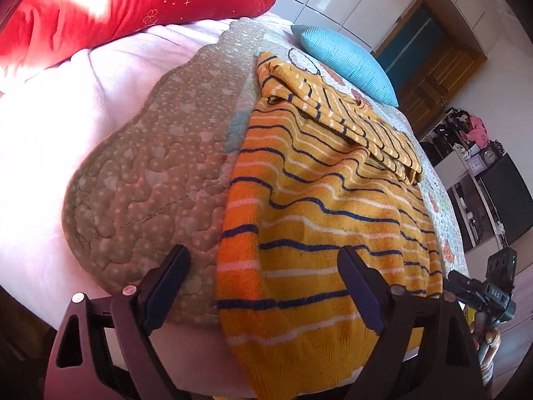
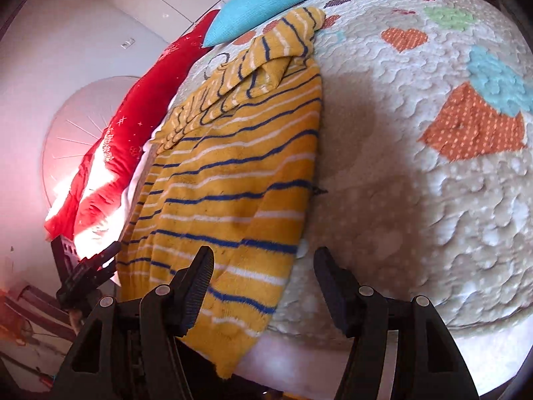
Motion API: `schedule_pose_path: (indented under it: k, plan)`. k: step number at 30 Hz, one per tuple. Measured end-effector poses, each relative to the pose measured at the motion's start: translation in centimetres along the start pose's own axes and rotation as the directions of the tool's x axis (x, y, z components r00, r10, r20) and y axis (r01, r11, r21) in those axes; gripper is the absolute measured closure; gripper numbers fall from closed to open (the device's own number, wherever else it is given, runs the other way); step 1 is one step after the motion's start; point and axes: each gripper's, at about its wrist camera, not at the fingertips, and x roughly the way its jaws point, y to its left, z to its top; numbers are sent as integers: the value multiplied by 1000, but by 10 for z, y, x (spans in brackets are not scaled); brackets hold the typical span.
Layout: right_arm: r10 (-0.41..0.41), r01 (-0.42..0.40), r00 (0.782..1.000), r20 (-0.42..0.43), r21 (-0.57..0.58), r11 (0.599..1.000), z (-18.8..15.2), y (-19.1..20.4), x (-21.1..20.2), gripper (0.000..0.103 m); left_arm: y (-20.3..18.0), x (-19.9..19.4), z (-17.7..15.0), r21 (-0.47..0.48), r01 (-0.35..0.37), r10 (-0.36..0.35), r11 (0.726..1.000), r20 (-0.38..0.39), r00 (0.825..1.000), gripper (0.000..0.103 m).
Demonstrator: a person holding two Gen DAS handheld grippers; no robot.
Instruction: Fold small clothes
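A small yellow sweater with navy and white stripes lies flat on the quilt, its hem hanging over the near edge of the bed. Its sleeves are folded across the chest at the far end. My left gripper is open, its fingers standing either side of the hem's left corner without touching it. In the right wrist view the same sweater runs away from me with the sleeves on top. My right gripper is open over the hem's right edge, its left finger above the cloth and its right finger above bare quilt.
The quilt with heart patches covers the bed over a pink sheet. A blue pillow and a red pillow lie at the far end. Shelves with a clock stand beyond the bed's right side.
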Motion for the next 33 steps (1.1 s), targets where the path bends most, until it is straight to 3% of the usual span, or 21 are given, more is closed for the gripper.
schedule_pose_path:
  k: [5, 9, 13, 14, 16, 18, 24, 28, 30, 33]
  plan:
    - [74, -73, 997, 17, -18, 997, -25, 14, 11, 35, -4, -2, -6, -14, 18, -18, 1000, 18, 1000, 12]
    - [202, -202, 979, -6, 24, 979, -35, 14, 18, 34, -10, -6, -16, 1, 85, -85, 996, 10, 996, 12]
    - [249, -249, 968, -15, 36, 968, -41, 17, 24, 34, -25, -8, -27, 79, 43, -40, 996, -44, 998, 13]
    - [252, -252, 968, -13, 40, 967, -42, 18, 25, 34, -28, -9, -30, 91, 41, -37, 995, -48, 998, 15]
    - [262, -262, 965, -1, 58, 963, -43, 18, 29, 34, -33, -11, -36, 104, 58, -52, 993, -67, 996, 31]
    - [268, -269, 963, 17, 84, 960, -44, 16, 30, 34, -34, -10, -41, 104, 67, -58, 992, -82, 995, 36]
    - [260, -264, 964, 61, 62, 963, -49, 17, 29, 33, -20, -7, -46, 10, 158, -157, 987, -89, 984, 35]
    - [284, -288, 952, 117, 18, 958, -58, 14, 24, 29, -15, -3, -39, -59, 207, -212, 977, -99, 972, 25]
    - [264, -264, 958, 113, -17, 964, -60, 22, 24, 22, -20, -1, -37, -70, 226, -232, 972, -98, 968, 15]
    - [260, -253, 963, 76, -82, 964, -61, 42, 27, 6, -29, -3, -38, -44, 210, -213, 977, -89, 973, 14]
